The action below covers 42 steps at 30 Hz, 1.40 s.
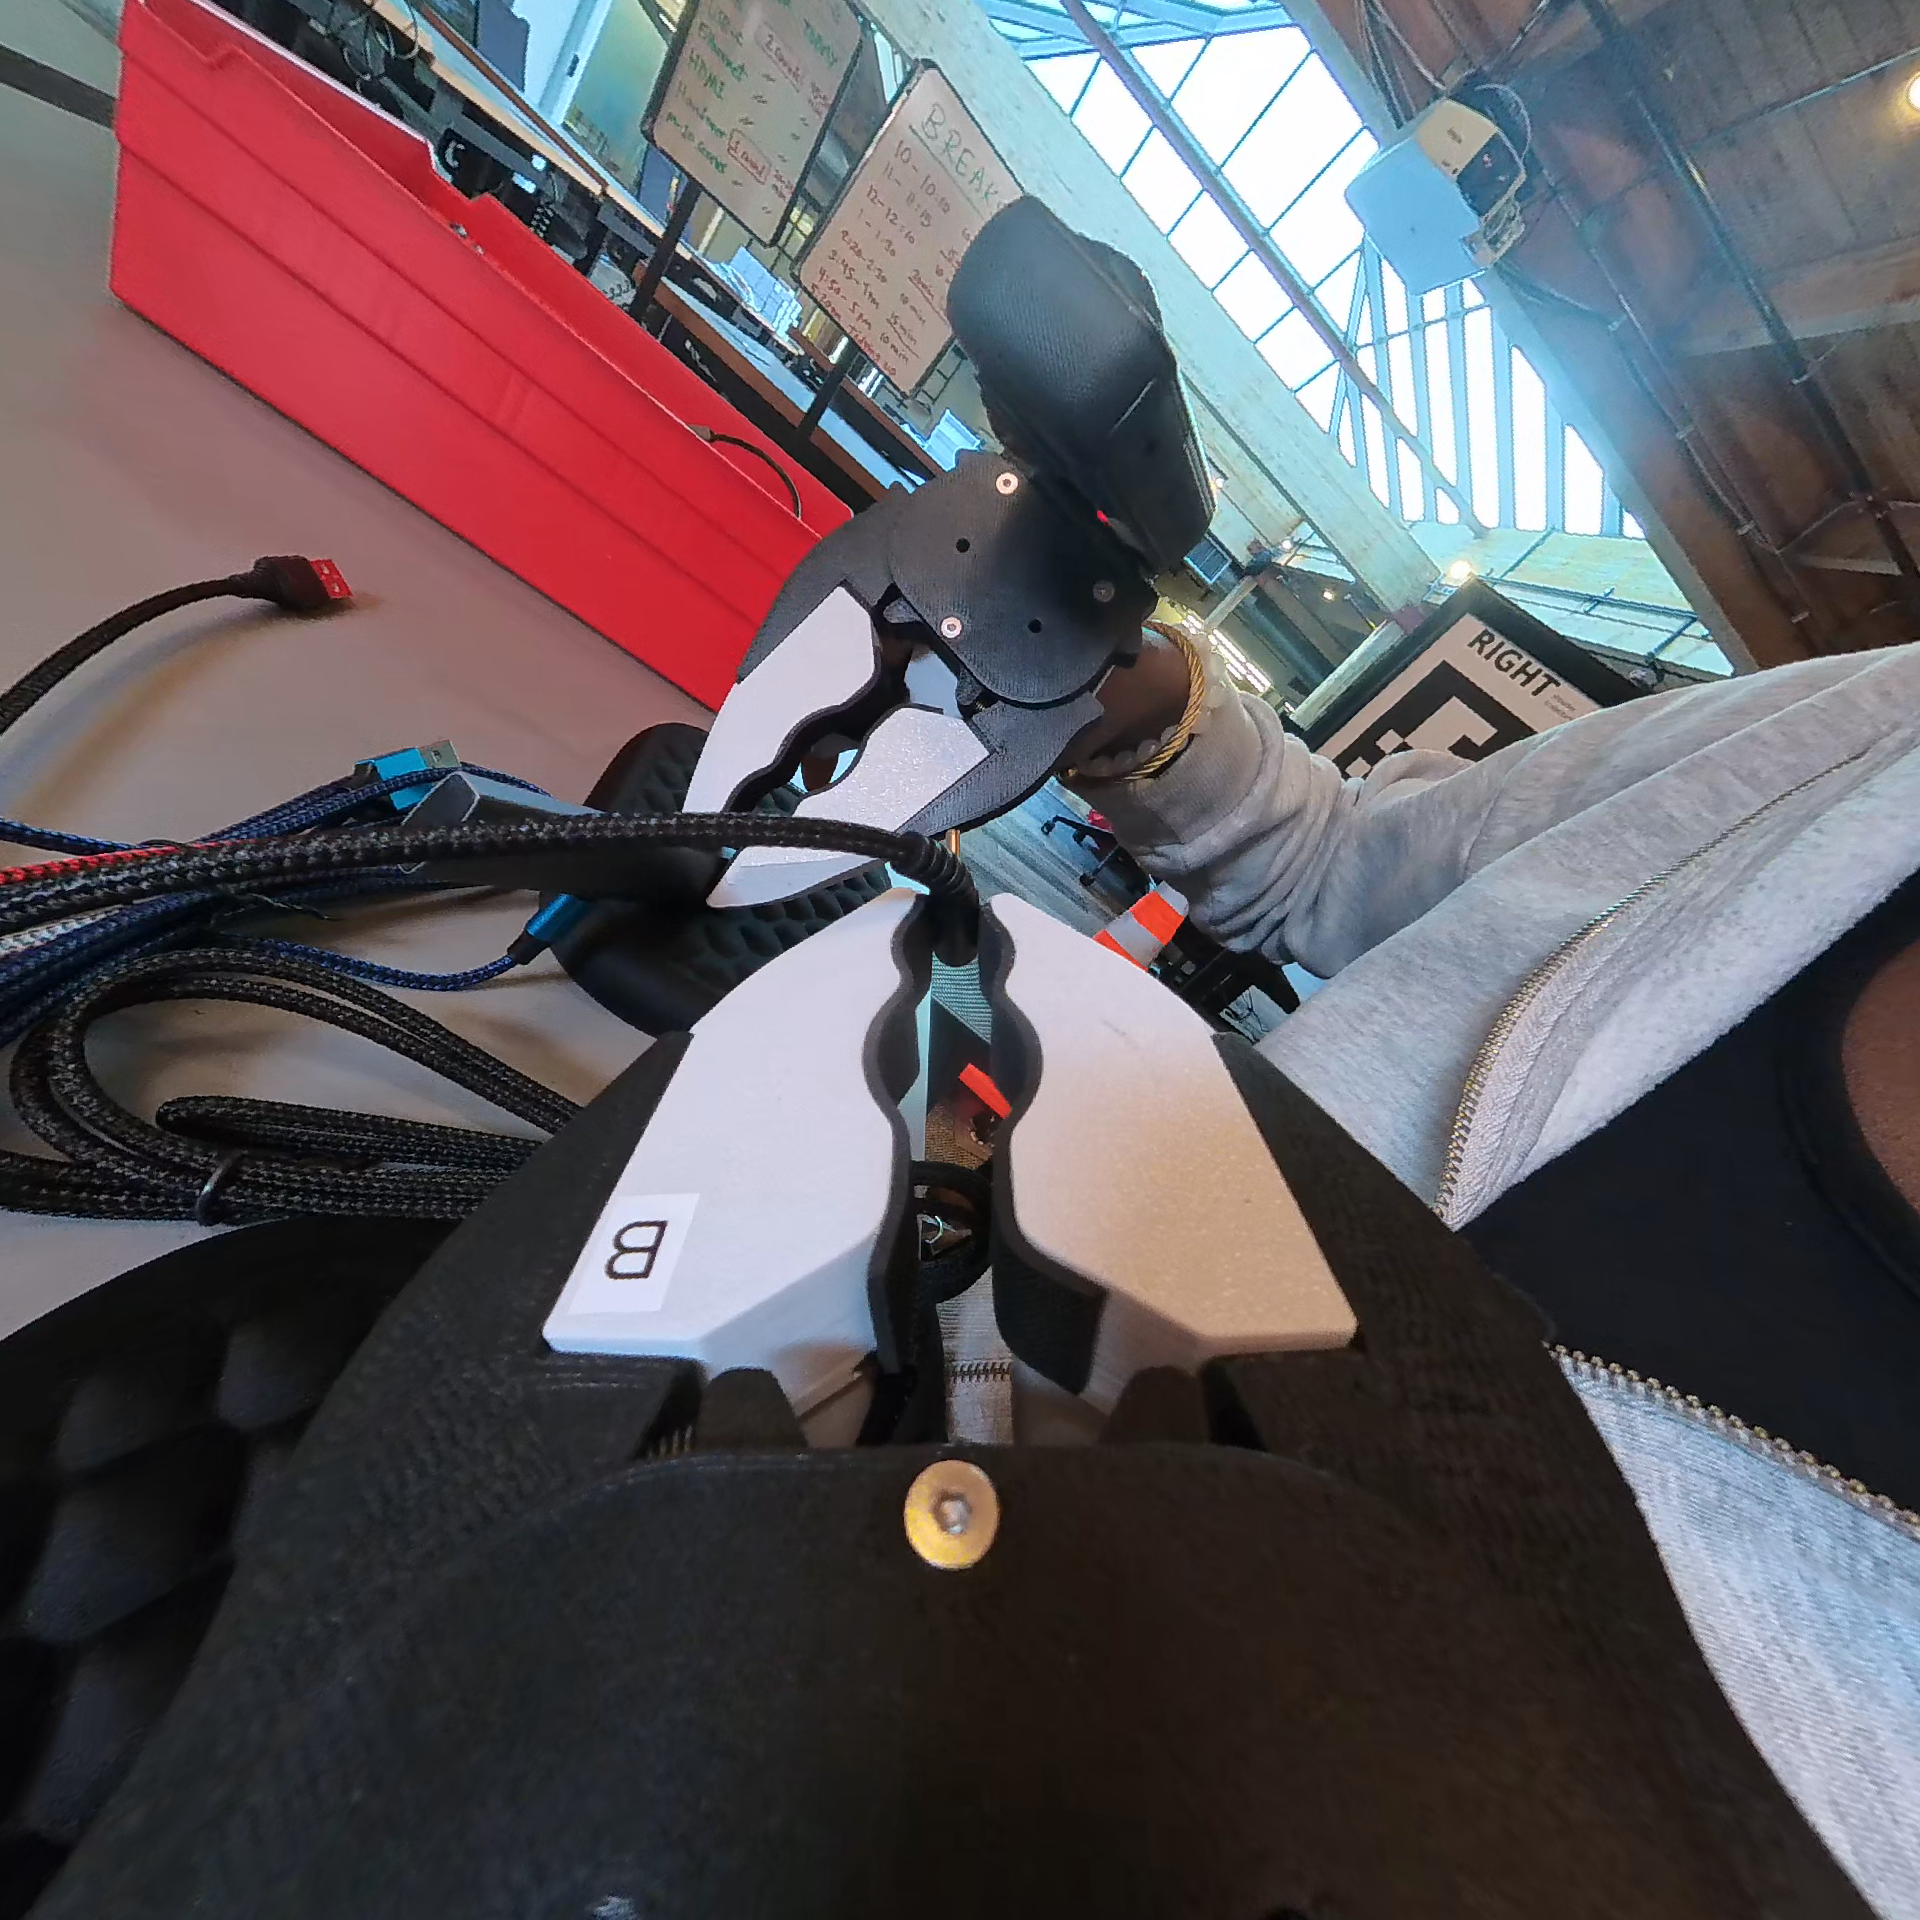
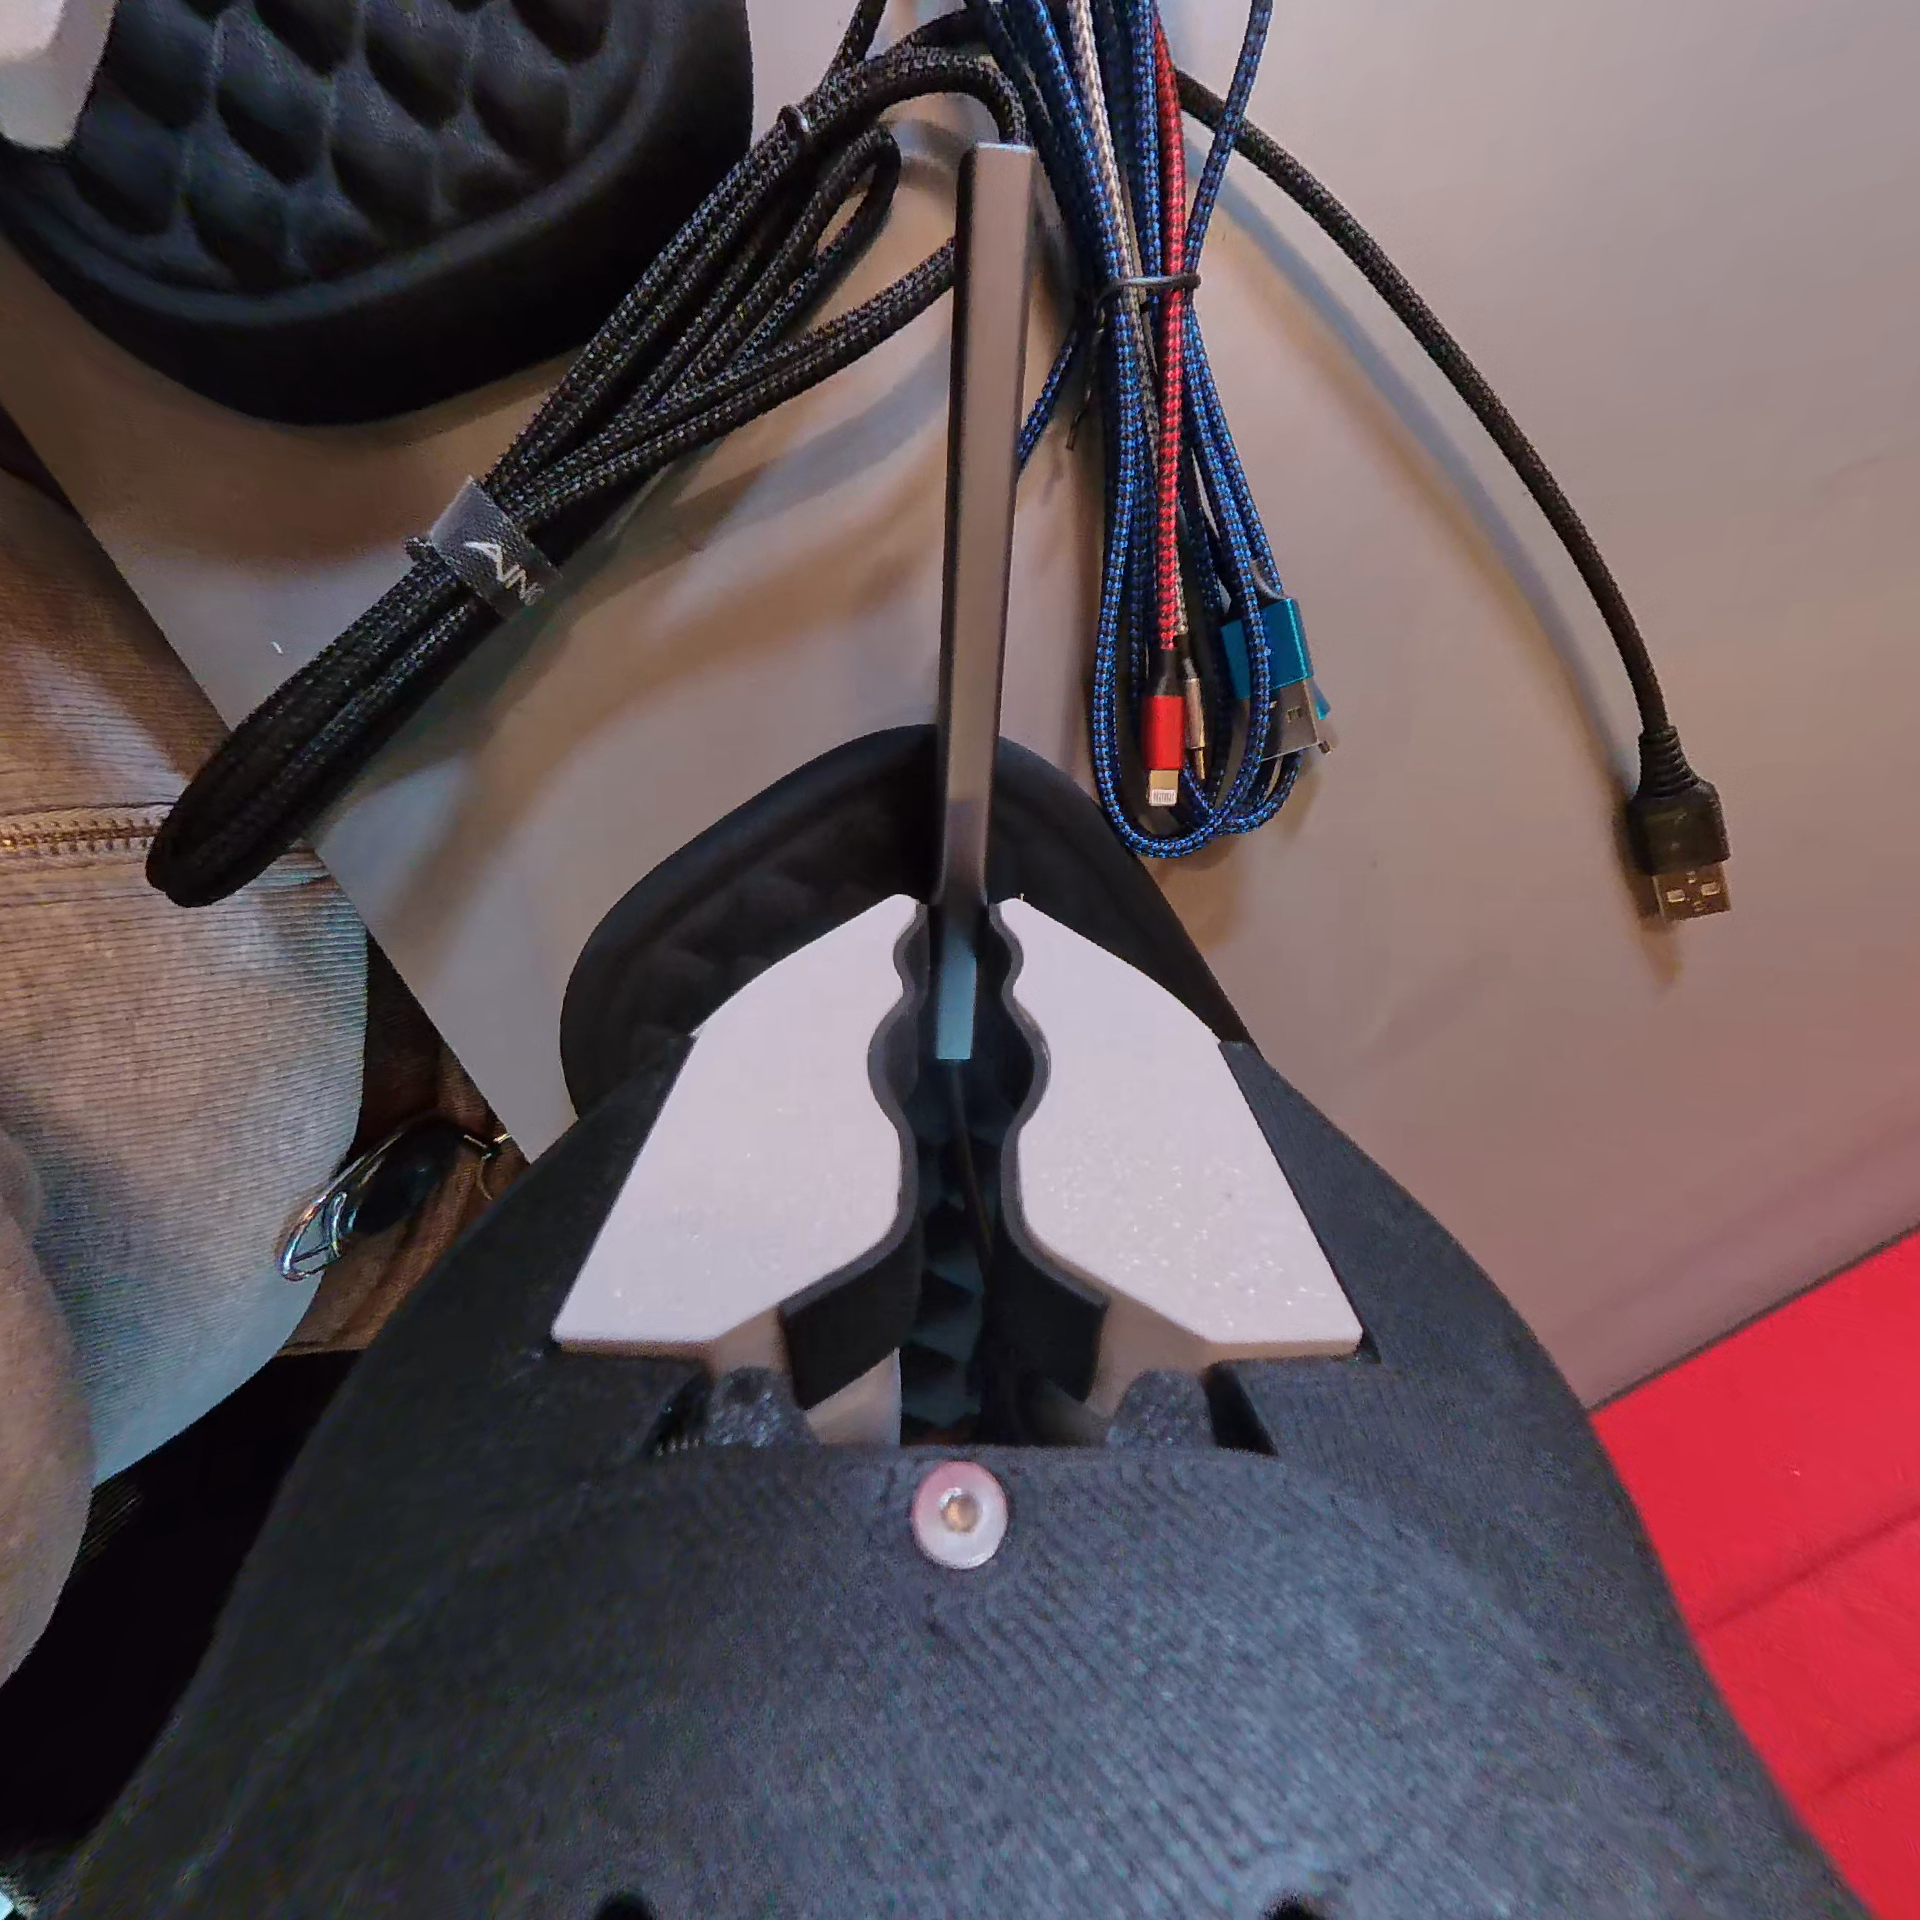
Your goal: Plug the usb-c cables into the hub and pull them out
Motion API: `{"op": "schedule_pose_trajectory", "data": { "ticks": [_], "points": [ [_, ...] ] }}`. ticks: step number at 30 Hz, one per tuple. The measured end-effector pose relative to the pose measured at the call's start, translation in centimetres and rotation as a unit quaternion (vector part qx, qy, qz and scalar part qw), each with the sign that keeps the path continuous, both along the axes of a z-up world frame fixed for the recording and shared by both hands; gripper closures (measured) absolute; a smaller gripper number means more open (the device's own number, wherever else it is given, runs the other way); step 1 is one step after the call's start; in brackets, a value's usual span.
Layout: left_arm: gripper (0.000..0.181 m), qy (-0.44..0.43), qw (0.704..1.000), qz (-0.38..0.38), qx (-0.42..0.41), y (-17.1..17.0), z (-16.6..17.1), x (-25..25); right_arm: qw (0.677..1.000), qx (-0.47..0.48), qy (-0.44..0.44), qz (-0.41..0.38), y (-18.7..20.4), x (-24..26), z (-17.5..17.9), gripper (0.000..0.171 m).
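Grip check: your left gripper (image 1: 951,914) has its jaws closed on the black cable (image 1: 436,842) just behind the plug; your right gripper (image 2: 961,914) has its jaws clamped on the grey hub (image 2: 987,520), held edge-on ahead of them. Align plug squarely with port before pushing; keep the hub rigid.

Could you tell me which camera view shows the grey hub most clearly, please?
The right wrist view: the hub runs edge-on between the right gripper fingers. The left wrist view shows only its end behind black cables.
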<state>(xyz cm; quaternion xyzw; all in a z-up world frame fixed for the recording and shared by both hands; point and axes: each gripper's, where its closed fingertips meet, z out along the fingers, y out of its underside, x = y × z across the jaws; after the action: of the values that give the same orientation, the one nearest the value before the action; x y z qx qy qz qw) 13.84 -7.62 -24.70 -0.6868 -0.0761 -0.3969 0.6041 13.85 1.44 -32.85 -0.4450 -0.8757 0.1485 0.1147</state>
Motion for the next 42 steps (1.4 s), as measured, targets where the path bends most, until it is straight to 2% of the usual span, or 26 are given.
{"op": "schedule_pose_trajectory", "data": {
  "ticks": [8,11,14,17,20,23,27,32,38,42],
  "points": [
    [0.173,-0.002,1.0,0.0,-0.001,0.0,0.0,0.0,1.0,-0.023,-0.003,-0.014,-0.2,-0.3,0.0,0.162],
    [0.173,-0.009,1.0,0.002,-0.001,0.0,0.0,-0.2,0.987,-0.151,-0.005,-0.061,-1.0,-0.9,1.3,0.162],
    [0.173,-0.022,1.0,0.003,-0.002,0.0,0.0,-0.4,0.929,-0.348,0.002,-0.126,-1.8,-2.0,4.0,0.162],
    [0.172,-0.039,0.999,-0.003,-0.007,0.1,0.0,-0.6,0.832,-0.53,-0.03,-0.164,-2.8,-2.3,6.2,0.162],
    [0.172,-0.057,0.998,-0.016,-0.022,0.3,-0.2,-0.5,0.758,-0.628,-0.062,-0.167,-4.0,-2.2,7.0,0.162],
    [0.173,-0.067,0.996,-0.036,-0.038,0.6,-0.5,-0.2,0.731,-0.66,-0.083,-0.149,-5.1,-1.8,7.3,0.162],
    [0.172,-0.07,0.994,-0.059,-0.054,0.6,-0.9,0.3,0.737,-0.659,-0.102,-0.115,-6.2,-1.1,7.6,0.162],
    [0.172,-0.077,0.992,-0.076,-0.061,0.7,-1.0,0.5,0.771,-0.623,-0.111,-0.075,-7.3,-0.5,7.9,0.161],
    [0.172,-0.069,0.992,-0.076,-0.068,0.8,-1.2,0.7,0.785,-0.604,-0.118,-0.063,-7.8,-0.5,7.9,0.162],
    [0.172,-0.064,0.991,-0.091,-0.067,0.6,-1.2,1.1,0.811,-0.572,-0.117,-0.048,-7.8,-0.3,7.5,0.161]
  ]
}}
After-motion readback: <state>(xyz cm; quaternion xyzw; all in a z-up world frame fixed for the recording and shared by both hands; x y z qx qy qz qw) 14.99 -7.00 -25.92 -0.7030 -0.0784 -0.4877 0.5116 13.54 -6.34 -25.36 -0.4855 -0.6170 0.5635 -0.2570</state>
